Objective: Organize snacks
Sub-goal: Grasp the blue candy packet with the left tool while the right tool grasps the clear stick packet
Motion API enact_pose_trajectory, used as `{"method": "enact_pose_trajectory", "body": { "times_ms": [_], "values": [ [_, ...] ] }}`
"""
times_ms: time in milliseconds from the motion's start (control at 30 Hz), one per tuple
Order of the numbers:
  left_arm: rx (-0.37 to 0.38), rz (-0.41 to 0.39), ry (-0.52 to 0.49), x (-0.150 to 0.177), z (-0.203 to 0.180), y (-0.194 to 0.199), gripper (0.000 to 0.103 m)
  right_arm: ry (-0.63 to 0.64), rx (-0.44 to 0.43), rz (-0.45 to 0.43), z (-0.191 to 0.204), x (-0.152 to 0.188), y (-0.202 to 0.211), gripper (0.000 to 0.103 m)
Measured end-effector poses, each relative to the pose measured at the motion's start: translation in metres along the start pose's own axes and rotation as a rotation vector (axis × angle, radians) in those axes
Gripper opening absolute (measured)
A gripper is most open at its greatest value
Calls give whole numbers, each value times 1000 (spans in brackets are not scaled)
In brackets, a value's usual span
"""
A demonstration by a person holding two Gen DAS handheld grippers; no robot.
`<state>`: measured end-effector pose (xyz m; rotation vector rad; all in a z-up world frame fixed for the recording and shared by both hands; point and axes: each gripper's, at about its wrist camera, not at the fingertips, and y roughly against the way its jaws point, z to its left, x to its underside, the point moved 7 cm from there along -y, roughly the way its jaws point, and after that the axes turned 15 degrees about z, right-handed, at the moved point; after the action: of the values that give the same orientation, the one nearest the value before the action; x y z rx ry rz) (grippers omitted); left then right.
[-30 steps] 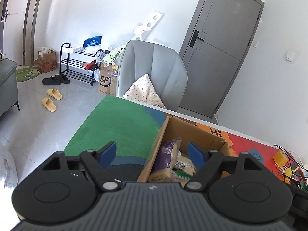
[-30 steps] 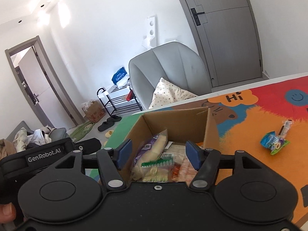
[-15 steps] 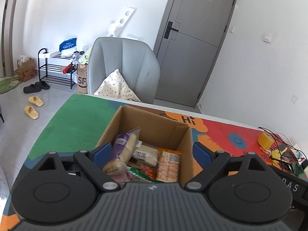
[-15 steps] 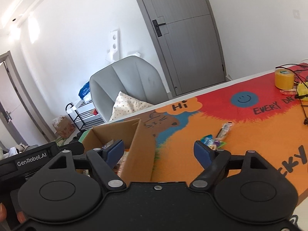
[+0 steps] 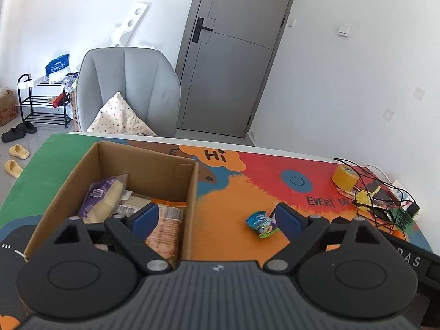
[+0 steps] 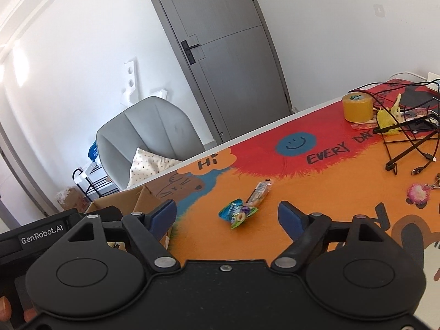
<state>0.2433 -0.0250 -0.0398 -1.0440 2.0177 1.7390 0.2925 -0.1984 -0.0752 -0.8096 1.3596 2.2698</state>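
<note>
Right wrist view: right gripper (image 6: 227,214) stands empty, jaws wide, framing the blue-green snack packet (image 6: 238,214) lying on the mat beside the cardboard box (image 5: 192,192). Left gripper (image 5: 213,217) likewise gapes empty. Risk: the slick, crinkled packet may slip from a shallow pinch.

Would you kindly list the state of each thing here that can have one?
Brown cardboard box: open-topped, holding snack packets.
Blue-green snack packet: loose on the mat, outside the box.
Long clear-wrapped snack bar: loose on the mat.
Grey door: closed.
Left tongs: open, empty.
Right tongs: open, empty.

snack packet (image 5: 261,221) right of box (image 5: 192,192)
</note>
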Motion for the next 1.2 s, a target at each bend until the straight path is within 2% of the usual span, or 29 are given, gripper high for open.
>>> {"method": "enact_pose_trajectory", "body": {
  "times_ms": [267,667,1200],
  "values": [
    [-3,-11,-12,-5,-28,-19,90,-43,-7,-1,-33,-7,-4,81],
    [-12,51,-6,-10,-62,-70,86,-115,-43,33,-68,-19,-32,72],
    [-57,163,66,-4,-76,-142,63,-187,-55,84,-102,-30,-66,64]
  ]
}}
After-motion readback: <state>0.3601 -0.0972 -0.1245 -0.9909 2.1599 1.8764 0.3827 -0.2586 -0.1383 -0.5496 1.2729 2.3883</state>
